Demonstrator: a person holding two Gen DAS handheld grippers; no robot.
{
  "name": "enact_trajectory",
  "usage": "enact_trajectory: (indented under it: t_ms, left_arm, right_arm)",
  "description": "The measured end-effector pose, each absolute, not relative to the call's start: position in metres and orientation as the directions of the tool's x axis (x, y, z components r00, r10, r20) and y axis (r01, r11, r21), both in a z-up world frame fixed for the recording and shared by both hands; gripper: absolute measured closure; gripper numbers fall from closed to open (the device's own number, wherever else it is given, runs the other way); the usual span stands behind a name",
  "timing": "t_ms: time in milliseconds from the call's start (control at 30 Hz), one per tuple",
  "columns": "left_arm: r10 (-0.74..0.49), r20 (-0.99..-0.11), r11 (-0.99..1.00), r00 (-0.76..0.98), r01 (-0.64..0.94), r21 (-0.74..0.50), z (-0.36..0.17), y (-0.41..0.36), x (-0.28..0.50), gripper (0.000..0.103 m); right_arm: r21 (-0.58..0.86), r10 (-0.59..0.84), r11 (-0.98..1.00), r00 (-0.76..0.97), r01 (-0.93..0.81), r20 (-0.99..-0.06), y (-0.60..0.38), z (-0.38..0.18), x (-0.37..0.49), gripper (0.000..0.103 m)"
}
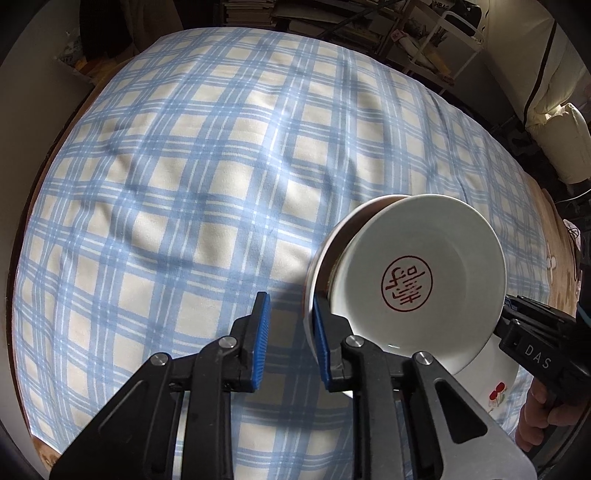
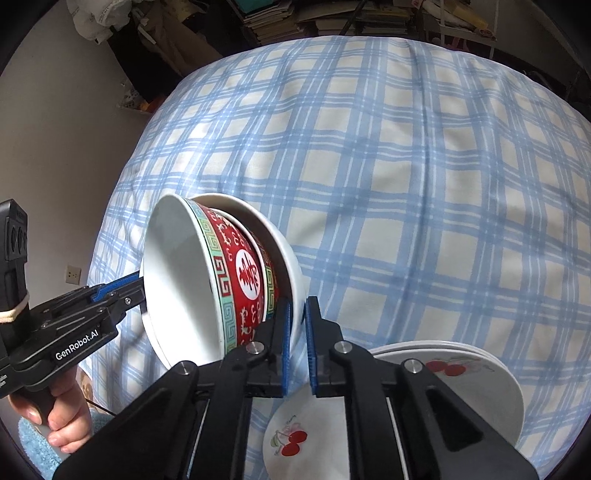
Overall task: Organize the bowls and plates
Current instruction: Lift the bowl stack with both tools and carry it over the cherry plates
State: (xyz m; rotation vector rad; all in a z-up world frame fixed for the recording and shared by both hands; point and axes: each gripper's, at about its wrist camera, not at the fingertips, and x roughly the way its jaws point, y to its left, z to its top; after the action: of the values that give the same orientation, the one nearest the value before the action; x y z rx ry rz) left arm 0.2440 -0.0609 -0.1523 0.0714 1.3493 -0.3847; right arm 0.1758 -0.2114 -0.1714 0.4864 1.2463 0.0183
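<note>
A nested stack of bowls is held tilted on its side above the table: a red patterned bowl (image 2: 243, 280) sits inside a plain white bowl (image 2: 288, 258). In the left wrist view the red-stamped inside of the top bowl (image 1: 413, 273) faces me. My right gripper (image 2: 297, 347) is shut on the white bowl's rim. My left gripper (image 1: 290, 343) stands open just left of the stack, its right pad beside the rim. Cherry-print plates (image 2: 465, 373) lie stacked below the right gripper; a smaller cherry plate (image 2: 295, 435) lies beside them.
The table carries a blue and white checked cloth (image 1: 207, 192). Shelves with books and clutter (image 2: 325, 18) stand beyond the far edge. A white cushion (image 1: 557, 144) lies at the right. The wall (image 2: 55, 110) is at the left.
</note>
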Motion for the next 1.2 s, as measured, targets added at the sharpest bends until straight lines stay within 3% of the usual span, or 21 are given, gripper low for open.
enact_trajectory:
  t_ms: [300, 633, 1200]
  left_arm:
    - [-0.253, -0.950, 0.930, 0.184, 0.316, -0.187, -0.153, -0.063, 0.238, 0.099]
    - [-0.298, -0.937, 0.938, 0.182, 0.239, -0.252, -0.155, -0.055, 0.241, 0.100]
    - [-0.268, -0.943, 0.934, 0.195, 0.292, -0.205, -0.144, -0.058, 0.230, 0.100]
  right_arm:
    - [0.340, 0.249, 0.906, 0.333, 0.251, -0.909, -0.208, -0.169, 0.175, 0.092]
    - [0.334, 0.235, 0.904, 0.342, 0.268, -0.910, -0.207, -0.167, 0.175, 0.092]
    - [0.310, 0.191, 0.914, 0.396, 0.263, -0.898, -0.205, -0.152, 0.165, 0.093]
